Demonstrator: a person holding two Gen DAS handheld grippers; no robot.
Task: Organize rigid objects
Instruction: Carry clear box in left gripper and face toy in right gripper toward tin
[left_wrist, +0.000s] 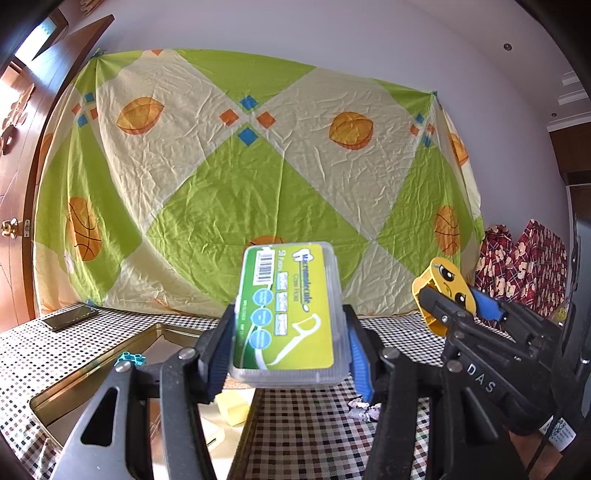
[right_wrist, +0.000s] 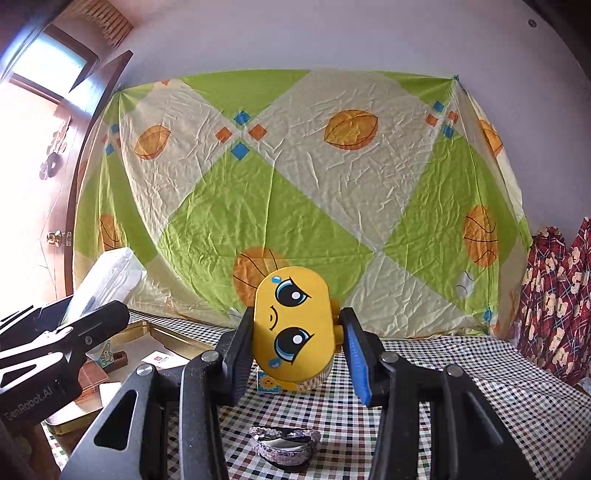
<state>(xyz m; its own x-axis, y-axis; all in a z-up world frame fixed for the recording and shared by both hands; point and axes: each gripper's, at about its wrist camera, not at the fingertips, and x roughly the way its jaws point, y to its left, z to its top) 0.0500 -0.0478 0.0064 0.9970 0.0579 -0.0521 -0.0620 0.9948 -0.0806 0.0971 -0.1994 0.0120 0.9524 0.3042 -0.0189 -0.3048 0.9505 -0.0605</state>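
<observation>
My left gripper is shut on a clear floss-pick box with a green and yellow label, held level above the checked table. The box's sides sit between the black pad and the blue pad. My right gripper is shut on a yellow oval box with a cartoon face, its lid turned toward the camera. In the left wrist view the right gripper and the yellow box hang at the right, apart from the floss box. At the left edge of the right wrist view are the left gripper and the floss box.
An open gold tin lies at the left on the checked cloth and holds a card and small boxes. A phone lies behind it. A lilac lace piece and a yellow block lie near the front. A patterned sheet hangs behind.
</observation>
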